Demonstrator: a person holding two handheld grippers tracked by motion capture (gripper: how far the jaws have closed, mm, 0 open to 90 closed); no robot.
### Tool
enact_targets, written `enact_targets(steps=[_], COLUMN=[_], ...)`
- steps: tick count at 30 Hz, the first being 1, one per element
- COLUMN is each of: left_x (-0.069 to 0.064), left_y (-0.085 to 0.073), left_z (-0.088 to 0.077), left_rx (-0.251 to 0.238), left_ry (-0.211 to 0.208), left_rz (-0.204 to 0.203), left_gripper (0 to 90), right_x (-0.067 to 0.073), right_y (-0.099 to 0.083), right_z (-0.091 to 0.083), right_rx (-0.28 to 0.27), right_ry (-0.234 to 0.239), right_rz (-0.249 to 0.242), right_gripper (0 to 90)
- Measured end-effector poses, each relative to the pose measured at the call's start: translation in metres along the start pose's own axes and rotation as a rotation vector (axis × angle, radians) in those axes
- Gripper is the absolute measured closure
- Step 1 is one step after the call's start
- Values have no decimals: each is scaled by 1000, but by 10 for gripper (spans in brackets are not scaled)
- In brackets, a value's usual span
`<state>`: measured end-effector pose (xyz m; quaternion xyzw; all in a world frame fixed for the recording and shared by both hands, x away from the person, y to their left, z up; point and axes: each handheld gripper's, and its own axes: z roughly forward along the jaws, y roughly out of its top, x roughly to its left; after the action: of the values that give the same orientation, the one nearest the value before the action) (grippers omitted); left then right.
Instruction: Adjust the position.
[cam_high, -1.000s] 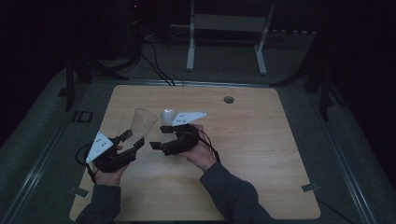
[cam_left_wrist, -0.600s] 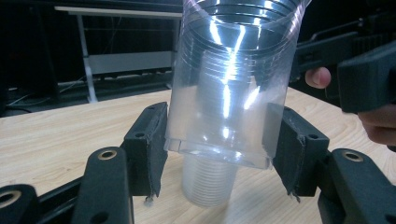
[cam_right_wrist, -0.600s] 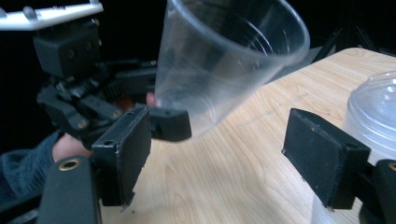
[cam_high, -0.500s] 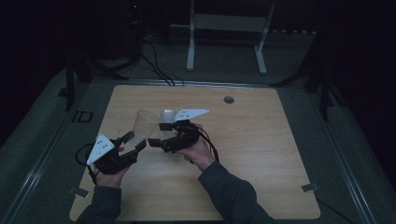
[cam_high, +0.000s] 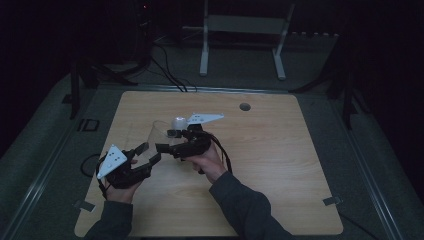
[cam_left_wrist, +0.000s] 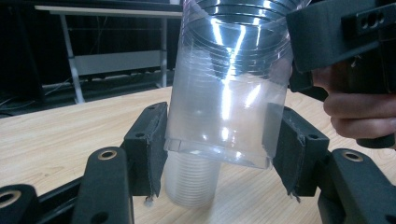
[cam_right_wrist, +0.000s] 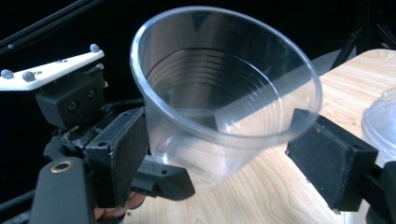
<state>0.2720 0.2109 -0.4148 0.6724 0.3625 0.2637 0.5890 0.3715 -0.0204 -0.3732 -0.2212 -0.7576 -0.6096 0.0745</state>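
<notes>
Both tongs (cam_high: 162, 148) wider — cup (cam_right_wrist: 224, 93) loose

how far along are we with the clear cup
Done: the left gripper is clamped on the clear cup, low on its wall. In hand: the right gripper has just been opening its jaws, which flank the rim without pressing. Left: probably drawing the right gripper away, then placing the cup.

No legible text, labels, brand marks, numbers or signs in any view. Checked the clear plastic cup (cam_left_wrist: 224, 88), the tool bodies and the table (cam_high: 280, 165): all unmarked as far as the dim frames allow.
</notes>
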Motion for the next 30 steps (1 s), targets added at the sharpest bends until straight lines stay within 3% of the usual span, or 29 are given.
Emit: enact_targets(steps=[7,10,13,16,19,25,30], left_x=[-1,-1,-1,-2,-2,-3,-5], left_y=[-1,-1,-1,-2,-1,-1,1], left_z=[1,2,2,3,3,5,7], left_rx=[4,6,8,11,13,20,32], left_ry=[-7,-12,-14,-12,-14,-15,-22], left_rz=[1,2,3,4,7,16,25], left_gripper=[419,419,418,419,418,410,350], right_x=[1,1,1,-1,-2,-1,-2], right_y=[1,0,0,0,0,-1,0], right_z=[3,2,2,3,4,4,2], right_rx=[-13,-38,-38,-52,-53,-58,-57], right_ry=[21,23,25,53,56,39,32], right_rz=[12,12,14,54,59,51,46], right_gripper=[213,274,277,271,261,296,309])
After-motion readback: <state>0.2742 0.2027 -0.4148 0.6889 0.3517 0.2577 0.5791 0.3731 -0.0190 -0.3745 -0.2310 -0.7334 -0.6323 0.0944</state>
